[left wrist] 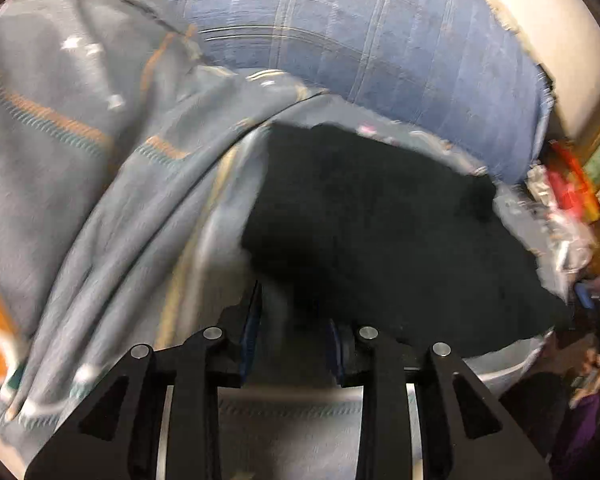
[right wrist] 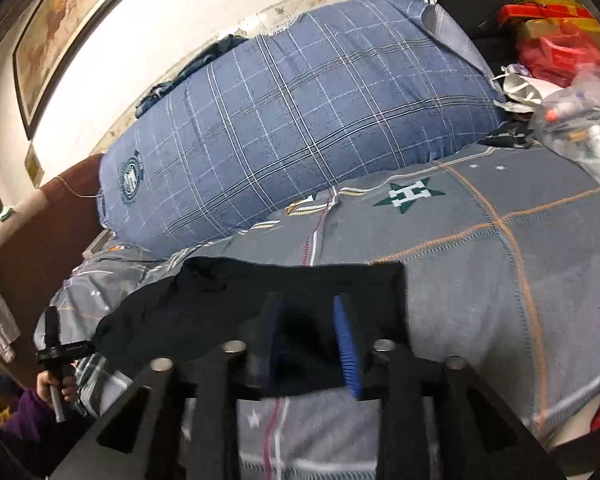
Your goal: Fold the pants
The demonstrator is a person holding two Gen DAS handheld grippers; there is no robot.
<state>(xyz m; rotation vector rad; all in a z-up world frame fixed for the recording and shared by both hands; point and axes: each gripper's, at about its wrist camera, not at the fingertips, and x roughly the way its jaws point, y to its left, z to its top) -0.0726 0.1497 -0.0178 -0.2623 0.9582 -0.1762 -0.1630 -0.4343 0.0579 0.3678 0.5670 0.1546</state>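
Just ahead of the left gripper, in the left wrist view, the black pants lie on the grey patterned bed cover, spreading forward and off to the right of the jaws. Their near-left edge ends close in front of the blue pads, which stand a little apart with nothing visibly pinched between them, though blur makes the edge hard to place exactly. The cloth's long axis runs from just beyond these jaws out to the right, where a blue pad of the other tool peeks in at the frame's edge. The right wrist view shows what the first does not: the right gripper has its jaws spread, and the pants lie directly under and between the pads as a wide flat band stretching leftward, its far edge straight and its right end squared off. Whether the pads press the cloth I cannot tell; they look loose. A hand holding the left tool appears past the band's left end. Behind sits a blue plaid pillow. Each gripper seems placed at one end, so the next fold likely turns on that left-right axis.
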